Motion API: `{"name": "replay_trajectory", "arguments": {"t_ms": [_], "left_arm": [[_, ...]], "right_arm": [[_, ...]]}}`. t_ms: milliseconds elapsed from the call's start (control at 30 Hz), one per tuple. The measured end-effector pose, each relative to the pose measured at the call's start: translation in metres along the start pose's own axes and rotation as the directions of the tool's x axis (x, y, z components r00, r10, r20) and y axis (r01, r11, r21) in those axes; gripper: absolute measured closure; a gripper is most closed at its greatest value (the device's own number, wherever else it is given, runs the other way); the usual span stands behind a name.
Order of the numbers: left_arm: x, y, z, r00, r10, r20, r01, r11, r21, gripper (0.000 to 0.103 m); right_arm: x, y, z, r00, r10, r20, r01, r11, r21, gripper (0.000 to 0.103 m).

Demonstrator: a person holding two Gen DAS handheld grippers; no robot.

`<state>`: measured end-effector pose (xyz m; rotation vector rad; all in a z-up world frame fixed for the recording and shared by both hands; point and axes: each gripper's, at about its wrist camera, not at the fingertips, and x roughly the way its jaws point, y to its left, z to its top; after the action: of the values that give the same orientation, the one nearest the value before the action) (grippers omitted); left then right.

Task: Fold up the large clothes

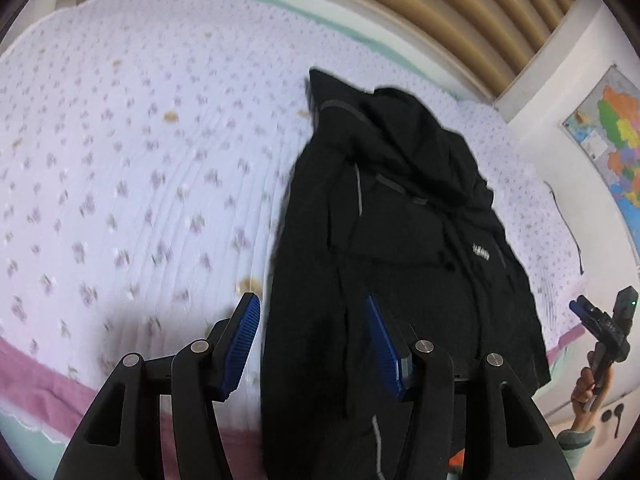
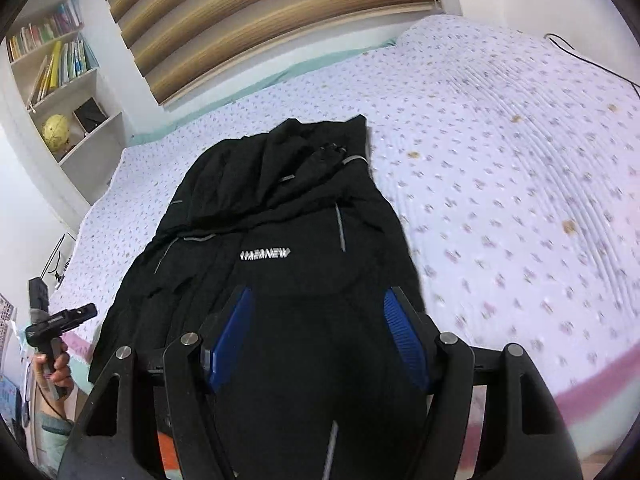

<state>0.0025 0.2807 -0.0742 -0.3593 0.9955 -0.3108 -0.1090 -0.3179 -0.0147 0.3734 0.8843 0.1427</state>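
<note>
A black jacket (image 1: 400, 216) with grey reflective strips and a small white logo lies crumpled on the bed, its lower part hanging over the near edge. It also shows in the right wrist view (image 2: 280, 216). My left gripper (image 1: 312, 312) is open above the jacket's lower left part, its blue pads (image 1: 246, 332) apart with nothing between them. My right gripper (image 2: 318, 304) is open above the jacket's lower middle. Each gripper shows in the other's view, held in a hand: the right one (image 1: 600, 320) and the left one (image 2: 60, 320).
The bed (image 1: 140, 160) has a white quilt with small purple flowers and a pink border along the near edge (image 2: 580, 384). A bookshelf (image 2: 60, 80) with books and a globe stands at one side. A map (image 1: 616, 128) hangs on the wall. A black cable (image 2: 592, 60) lies on the bed.
</note>
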Motion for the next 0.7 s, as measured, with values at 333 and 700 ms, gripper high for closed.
{"name": "replay_trajectory", "arguments": {"t_ms": [333, 700], "left_arm": [[0.030, 0.004, -0.020, 0.996, 0.038, -0.075, -0.038, 0.999, 0.003, 0.047], [0.025, -0.033, -0.009, 0.948, -0.311, -0.075, 0.313, 0.949, 0.023, 0.047]], "right_arm": [[0.062, -0.070, -0.043, 0.976, -0.080, -0.203, 0.111, 0.984, 0.143, 0.031], [0.068, -0.012, -0.038, 0.973, 0.111, -0.201, -0.106, 0.994, 0.035, 0.052]]}}
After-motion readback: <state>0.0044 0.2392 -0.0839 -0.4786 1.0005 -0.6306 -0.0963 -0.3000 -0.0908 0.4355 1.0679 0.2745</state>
